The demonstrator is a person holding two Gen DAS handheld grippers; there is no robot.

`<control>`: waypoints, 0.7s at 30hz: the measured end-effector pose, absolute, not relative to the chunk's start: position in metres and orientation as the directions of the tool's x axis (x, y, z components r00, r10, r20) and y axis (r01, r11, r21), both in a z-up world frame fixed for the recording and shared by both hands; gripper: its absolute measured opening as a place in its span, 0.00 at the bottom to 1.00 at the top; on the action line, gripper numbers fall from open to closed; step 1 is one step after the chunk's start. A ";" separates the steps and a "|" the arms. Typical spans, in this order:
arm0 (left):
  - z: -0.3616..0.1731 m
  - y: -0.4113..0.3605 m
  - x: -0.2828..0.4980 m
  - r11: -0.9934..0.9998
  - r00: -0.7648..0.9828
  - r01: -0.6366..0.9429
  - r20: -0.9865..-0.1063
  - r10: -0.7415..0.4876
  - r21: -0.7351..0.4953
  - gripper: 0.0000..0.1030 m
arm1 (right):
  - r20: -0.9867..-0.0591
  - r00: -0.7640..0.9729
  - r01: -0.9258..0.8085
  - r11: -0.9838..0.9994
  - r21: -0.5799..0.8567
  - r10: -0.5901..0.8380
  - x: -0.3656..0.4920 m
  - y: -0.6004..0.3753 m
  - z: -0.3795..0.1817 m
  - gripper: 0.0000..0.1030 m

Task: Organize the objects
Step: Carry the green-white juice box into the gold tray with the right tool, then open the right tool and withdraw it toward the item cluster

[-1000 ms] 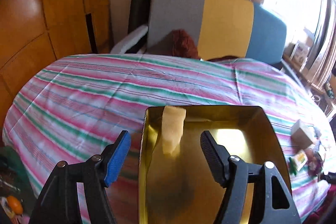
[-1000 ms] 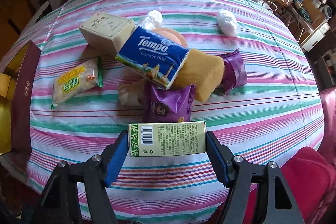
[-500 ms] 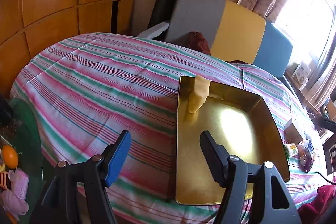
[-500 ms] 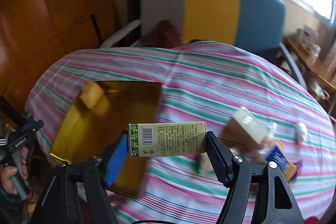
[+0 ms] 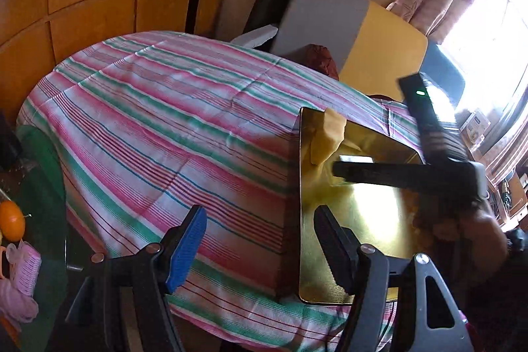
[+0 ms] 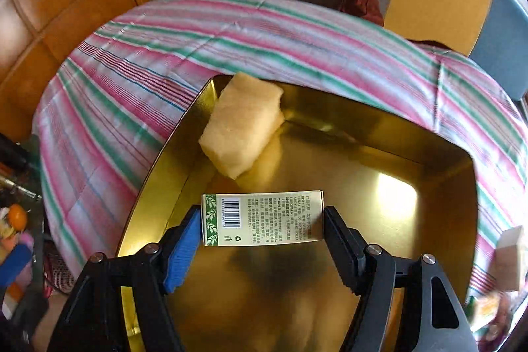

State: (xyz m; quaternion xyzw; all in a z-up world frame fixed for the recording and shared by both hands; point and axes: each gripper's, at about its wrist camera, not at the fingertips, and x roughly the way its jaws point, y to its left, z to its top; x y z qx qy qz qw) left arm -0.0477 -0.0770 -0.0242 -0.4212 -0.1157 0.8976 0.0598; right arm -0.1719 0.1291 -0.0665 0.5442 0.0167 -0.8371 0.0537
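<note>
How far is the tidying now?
Done: one yellow sponge already lies in the gold tray. In hand: the right gripper holds a green-edged box over the tray, not yet released. The left gripper is open and holds nothing. Left: a few items still sit on the cloth at the right edge.
</note>
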 end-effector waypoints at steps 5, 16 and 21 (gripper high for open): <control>-0.029 -0.080 -0.050 -0.965 -0.629 0.005 -0.751 0.200 -0.261 0.67 | -0.916 -0.398 0.093 -0.996 0.003 -0.041 -0.185 0.119 -0.078 0.71; -0.026 -0.078 -0.048 -0.971 -0.639 0.009 -0.749 0.177 -0.237 0.66 | -0.895 -0.429 0.132 -0.988 0.075 -0.126 -0.182 0.119 -0.074 0.93; -0.016 -0.070 -0.043 -0.979 -0.666 -0.015 -0.728 0.162 -0.204 0.66 | -0.856 -0.494 0.135 -0.986 0.093 -0.149 -0.153 0.134 -0.041 0.98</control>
